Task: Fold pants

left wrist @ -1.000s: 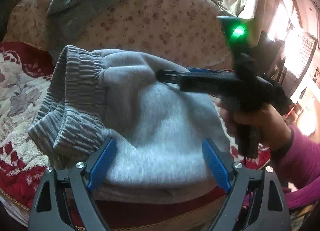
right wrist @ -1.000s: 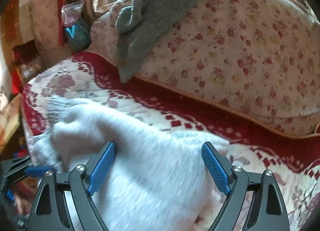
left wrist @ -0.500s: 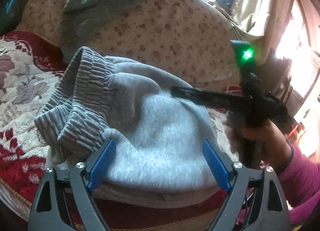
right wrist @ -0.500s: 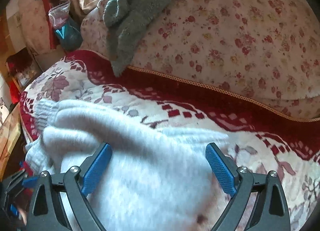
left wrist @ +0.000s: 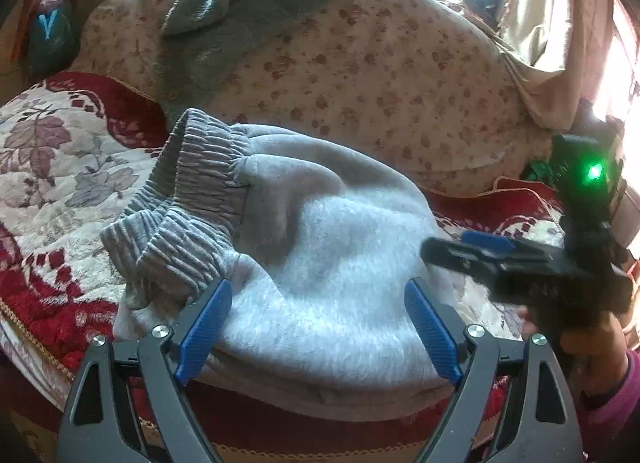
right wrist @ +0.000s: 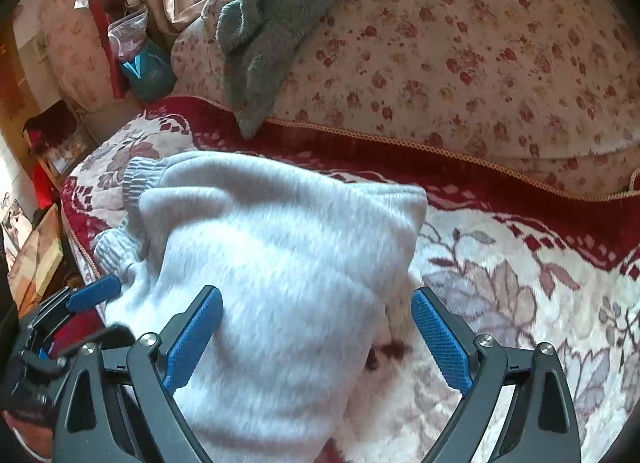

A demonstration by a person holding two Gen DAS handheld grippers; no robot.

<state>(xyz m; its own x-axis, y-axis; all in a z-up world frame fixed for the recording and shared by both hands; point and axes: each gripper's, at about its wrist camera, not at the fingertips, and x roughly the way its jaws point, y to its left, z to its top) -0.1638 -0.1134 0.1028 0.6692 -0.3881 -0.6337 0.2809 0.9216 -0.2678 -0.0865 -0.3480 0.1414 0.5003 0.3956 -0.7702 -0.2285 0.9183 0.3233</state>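
Currently both claws sit spread wide with nothing clamped. Left claw [left wrist: 318,327] hovers at the near edge of the folded pants [left wrist: 320,275], blue pads [left wrist: 204,327] apart, grey fleece filling the gap between them; contact with the cloth can't be confirmed. Right claw [right wrist: 316,337] is likewise spread, its left pad over the bundle, its right pad [right wrist: 438,343] over bare blanket just beside the pants [right wrist: 280,263]. Seen from the left wrist, the right claw [left wrist: 472,251] comes in from the right side, held in a hand [left wrist: 580,347] with a pink sleeve, fingers pointing toward the bundle's right edge, a green LED [left wrist: 595,172] lit on its body. From the right wrist, the left claw [right wrist: 80,303] shows at the lower left beside the bundle. Pants are a compact light-grey fleece bundle near the front edge of the red and cream floral blanket [right wrist: 520,283], ribbed cuffs [left wrist: 188,207] bunched at the left end, top one standing up. Behind it, a floral-print cushion [left wrist: 380,75] with a dark grey towel [right wrist: 276,11] draped over its top. Further back left, a teal bag [right wrist: 146,69] and clutter; bright window and curtain [left wrist: 532,11] at the far right.
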